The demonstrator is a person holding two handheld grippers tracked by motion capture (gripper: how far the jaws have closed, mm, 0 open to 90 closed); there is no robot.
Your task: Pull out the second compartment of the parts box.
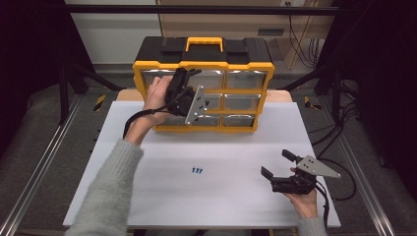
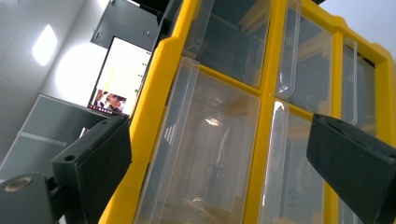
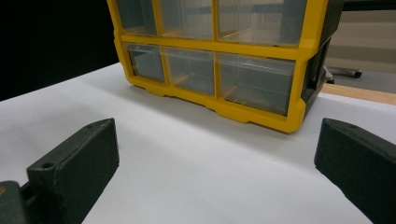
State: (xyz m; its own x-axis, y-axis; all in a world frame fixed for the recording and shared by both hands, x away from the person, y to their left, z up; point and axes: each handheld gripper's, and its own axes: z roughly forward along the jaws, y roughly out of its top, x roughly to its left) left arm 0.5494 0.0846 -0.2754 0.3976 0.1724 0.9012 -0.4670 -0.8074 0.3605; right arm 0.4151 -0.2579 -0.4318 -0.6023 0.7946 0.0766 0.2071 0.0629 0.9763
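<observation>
A yellow and black organizer case with clear drawers stands upright at the back of the white table. My left gripper is raised against its front left side, open, its jaws straddling a clear drawer in the left column. In the right gripper view the case stands ahead with its lower drawers facing me. My right gripper rests low at the table's front right, open with nothing between its jaws. Three small blue screws lie in the middle of the table.
A black metal frame surrounds the table, with rails on the floor at both sides. Cables trail off the right edge. A lit monitor shows behind the case in the left gripper view.
</observation>
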